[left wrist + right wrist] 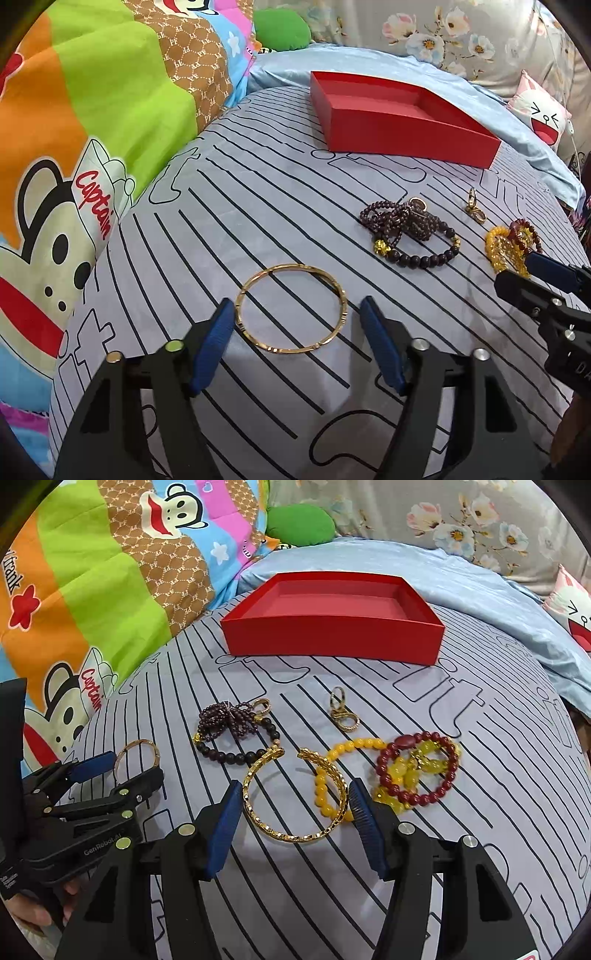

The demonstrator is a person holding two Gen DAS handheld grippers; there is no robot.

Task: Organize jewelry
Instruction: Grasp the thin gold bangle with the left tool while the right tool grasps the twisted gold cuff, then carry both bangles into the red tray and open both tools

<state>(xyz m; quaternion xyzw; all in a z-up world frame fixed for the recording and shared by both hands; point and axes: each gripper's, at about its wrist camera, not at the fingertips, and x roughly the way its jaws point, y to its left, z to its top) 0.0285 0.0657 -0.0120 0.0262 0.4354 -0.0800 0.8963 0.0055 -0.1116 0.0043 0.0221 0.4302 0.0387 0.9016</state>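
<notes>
Left claw (297, 314) spread wide, blue pads (216, 343) on either side of the plain gold bangle (291, 308), not yet touching it. Right claw (295, 805) also spread, straddling the textured open gold cuff (295, 797) in the same way, with the right pad (364, 819) just beside the yellow bead bracelet (325, 775) that overlaps the cuff. Likely the first step of the task: both pieces framed for pickup, nothing lifted, and the red box (332, 638) at the far side of the bed (480, 738) empty as far as visible. Next move probably: lower a little, close on the rim of each ring, lift, and carry forward to the box. For the right claw, care needed not to catch the yellow beads together with the cuff. Both rings flat on the striped bedsheet, so no real long axis; the bangle seen as a slightly wide oval only because of the view angle. Gap of the cuff pointing away from the claw, toward the box. Further out, a dark bead bracelet with a purple bead tangle (236, 731), two small gold rings (341, 709), and a red bead bracelet (417, 771) over more yellow beads, all between the claws and the box. Colourful cartoon quilt (92, 129) at the left.
</notes>
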